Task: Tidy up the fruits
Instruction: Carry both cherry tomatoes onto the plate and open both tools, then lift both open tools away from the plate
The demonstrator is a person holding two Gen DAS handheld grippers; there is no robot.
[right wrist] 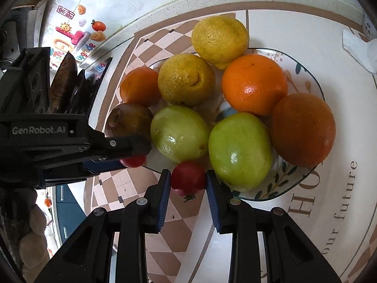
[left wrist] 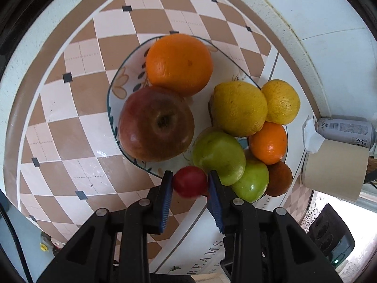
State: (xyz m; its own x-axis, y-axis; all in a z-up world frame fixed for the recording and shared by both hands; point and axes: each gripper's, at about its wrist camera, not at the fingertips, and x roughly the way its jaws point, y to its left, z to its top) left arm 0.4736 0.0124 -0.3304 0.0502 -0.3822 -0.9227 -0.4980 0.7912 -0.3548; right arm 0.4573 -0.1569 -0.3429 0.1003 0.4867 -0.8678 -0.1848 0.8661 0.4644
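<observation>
Upright, calyx-down red tomato (right wrist: 188, 178)

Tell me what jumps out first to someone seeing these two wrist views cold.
The piled floral ceramic plate on the checkered tablecloth: yellow lemons, glossy green apples and a big orange. Next, each gripper, left and right, pinches a small red tomato between blue pads. In the left wrist view a large red apple dominates the centre.
</observation>
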